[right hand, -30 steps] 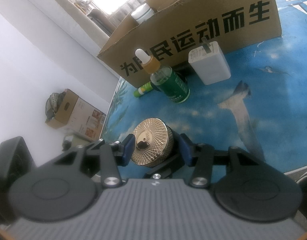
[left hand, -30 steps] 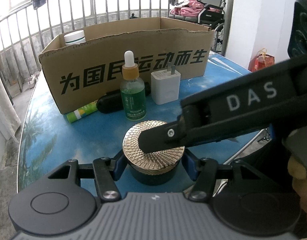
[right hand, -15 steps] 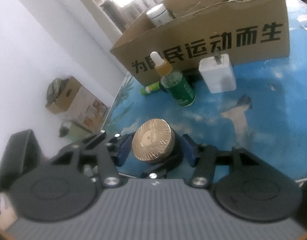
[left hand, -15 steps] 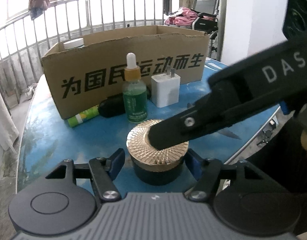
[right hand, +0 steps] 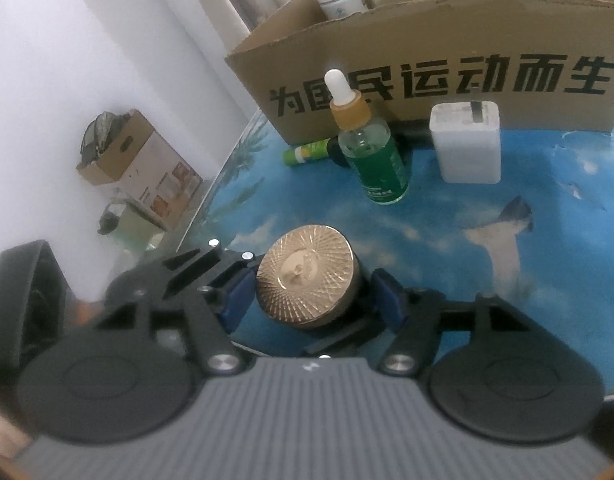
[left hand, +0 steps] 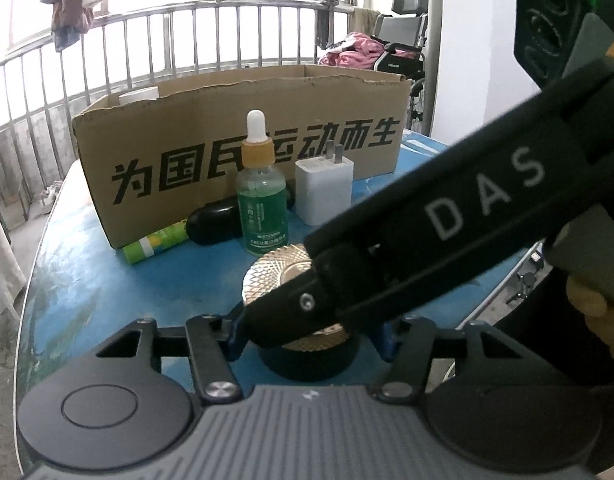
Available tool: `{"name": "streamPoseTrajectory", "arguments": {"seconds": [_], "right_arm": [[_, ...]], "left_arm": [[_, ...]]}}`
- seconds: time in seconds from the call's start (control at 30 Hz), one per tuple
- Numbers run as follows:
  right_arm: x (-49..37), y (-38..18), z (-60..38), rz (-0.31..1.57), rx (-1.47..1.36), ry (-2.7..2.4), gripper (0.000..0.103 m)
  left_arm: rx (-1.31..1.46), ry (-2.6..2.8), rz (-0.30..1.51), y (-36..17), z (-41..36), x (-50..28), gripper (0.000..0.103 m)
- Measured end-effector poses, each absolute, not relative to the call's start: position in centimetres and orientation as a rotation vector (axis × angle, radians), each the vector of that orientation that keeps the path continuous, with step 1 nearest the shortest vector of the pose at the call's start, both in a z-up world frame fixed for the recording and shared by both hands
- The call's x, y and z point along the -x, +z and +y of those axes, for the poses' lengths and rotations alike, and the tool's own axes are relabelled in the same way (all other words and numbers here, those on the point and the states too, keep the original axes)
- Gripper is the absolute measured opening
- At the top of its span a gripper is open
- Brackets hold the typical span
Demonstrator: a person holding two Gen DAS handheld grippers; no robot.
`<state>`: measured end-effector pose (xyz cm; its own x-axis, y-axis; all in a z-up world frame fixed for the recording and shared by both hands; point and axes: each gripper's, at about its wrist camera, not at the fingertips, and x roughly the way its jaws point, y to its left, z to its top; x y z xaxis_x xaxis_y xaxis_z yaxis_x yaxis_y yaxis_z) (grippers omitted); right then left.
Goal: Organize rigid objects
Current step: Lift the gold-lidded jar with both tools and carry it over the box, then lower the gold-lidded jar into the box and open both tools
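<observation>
The gold-lidded jar (right hand: 307,276) is squeezed by the left gripper (left hand: 309,338), jaws just closing; the right gripper (right hand: 309,294), jaws just opening, hides it partly. A dropper bottle (left hand: 262,204) is seen beyond.

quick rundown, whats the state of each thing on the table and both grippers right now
gold-lidded jar: upright, lid on, between both grippers' fingers
dropper bottle: upright, capped
white charger: standing, prongs up
green tube: lying flat by the box
cardboard box: open top, white container inside
left gripper: jaws just closing around the jar
right gripper: jaws just opening, pads off the jar
</observation>
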<state>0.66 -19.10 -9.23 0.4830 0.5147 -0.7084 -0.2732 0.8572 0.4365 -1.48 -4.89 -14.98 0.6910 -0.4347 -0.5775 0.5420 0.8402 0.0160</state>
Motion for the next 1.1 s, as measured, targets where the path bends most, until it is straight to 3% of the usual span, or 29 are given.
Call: {"name": "streamPoseTrajectory", "arguments": {"seconds": [0.43, 0.87, 1.1], "right_arm": [[-1.0, -8.3, -18.5, 0.953, -0.275, 0.483, 0.065], [-4.2, 5.9, -18.0, 0.712, -0.192, 0.58, 0.066], [-13.6, 8.6, -19.8, 0.781, -0.232, 0.575, 0.066]], "left_arm": [[-0.191, -0.535, 0.596, -12.8, -4.5, 1.3, 0.057], [-0.262, -0.478, 0.419, 1.5, -4.5, -3.0, 0.057], [-0.244, -0.509, 0.574, 2.8, -5.9, -12.7, 0.057]]}}
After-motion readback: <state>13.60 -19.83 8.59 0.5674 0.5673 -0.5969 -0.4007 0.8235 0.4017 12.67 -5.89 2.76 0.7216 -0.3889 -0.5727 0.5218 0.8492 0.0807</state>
